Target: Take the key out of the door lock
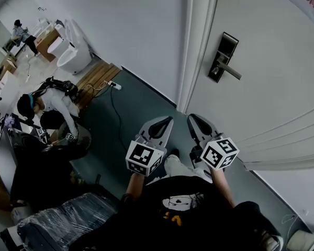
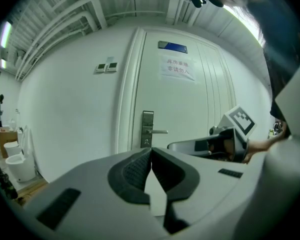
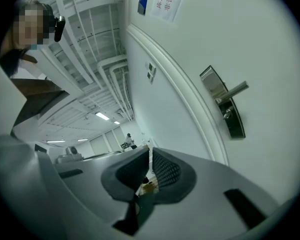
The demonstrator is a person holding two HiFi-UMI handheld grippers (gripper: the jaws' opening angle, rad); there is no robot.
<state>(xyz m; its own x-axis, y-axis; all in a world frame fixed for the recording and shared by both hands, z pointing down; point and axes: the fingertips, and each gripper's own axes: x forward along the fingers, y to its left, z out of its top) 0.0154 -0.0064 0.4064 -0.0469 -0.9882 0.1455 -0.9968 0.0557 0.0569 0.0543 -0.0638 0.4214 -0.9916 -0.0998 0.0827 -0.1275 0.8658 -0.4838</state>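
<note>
The white door point(image 1: 261, 61) stands shut at the right, with a dark lock plate point(image 1: 223, 58) and a lever handle point(image 1: 231, 71). In the right gripper view the lock plate point(image 3: 222, 109) has a small metal piece point(image 3: 227, 114) under its lever; I cannot tell whether that is the key. My left gripper point(image 1: 166, 121) and right gripper point(image 1: 191, 118) hang side by side in front of the door, well short of the lock, both shut and holding nothing. The left gripper view shows its jaws point(image 2: 151, 153) pressed together, the lock plate point(image 2: 147, 129) far ahead and the right gripper point(image 2: 225, 143) beside it.
A paper sign point(image 2: 177, 69) hangs high on the door. A white door frame point(image 1: 196, 46) borders the wall. Back left there are white toilets point(image 1: 70, 48), a wooden pallet point(image 1: 97, 77), a power strip with cable point(image 1: 114, 86) and a crouching person point(image 1: 52, 114). A wrapped bundle point(image 1: 63, 221) lies near my feet.
</note>
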